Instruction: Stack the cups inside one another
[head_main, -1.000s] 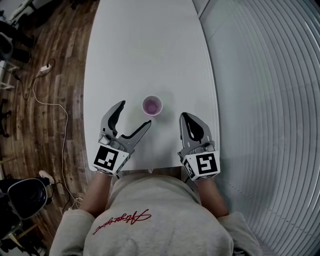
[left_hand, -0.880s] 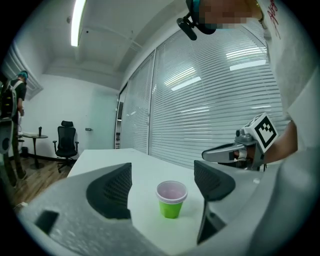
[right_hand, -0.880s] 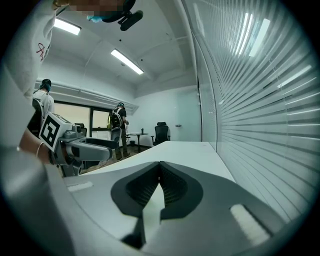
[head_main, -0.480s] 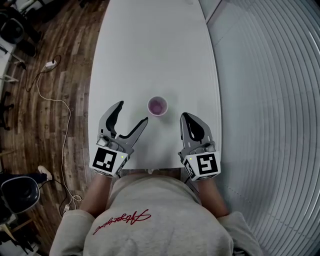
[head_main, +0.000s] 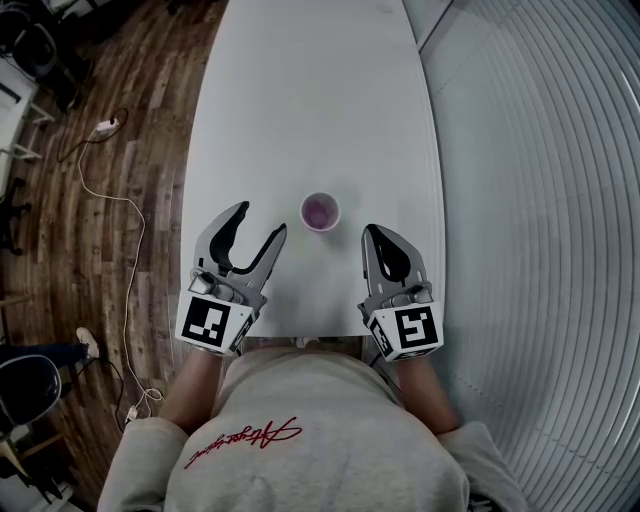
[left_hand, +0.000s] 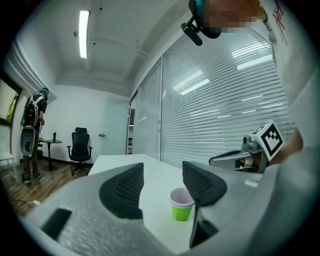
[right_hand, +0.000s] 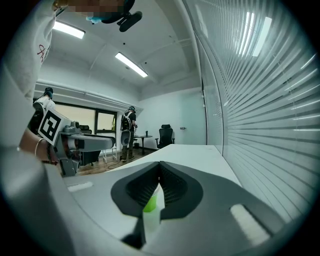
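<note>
A green cup (head_main: 320, 212) with a purple cup nested inside stands upright on the white table (head_main: 300, 90), between and just ahead of both grippers. In the left gripper view the cup stack (left_hand: 181, 205) stands beyond the jaws, slightly right of the gap. My left gripper (head_main: 260, 220) is open left of the cup; its jaws have just been closing, with nothing between them. My right gripper (head_main: 372, 234) is shut and empty to the cup's right. Past its closed jaws (right_hand: 159, 187), a sliver of the green cup (right_hand: 150, 206) shows.
The table's near edge (head_main: 300, 336) runs just under both grippers. To the right of the table hangs a wall of window blinds (head_main: 540, 200). At the left is wooden floor (head_main: 110, 230) with a cable and a power strip (head_main: 106, 127). People and an office chair stand far off in the room.
The left gripper's jaws have narrowed, and it has drawn slightly left, away from the cup. The right gripper and the cup stack have stayed put.
</note>
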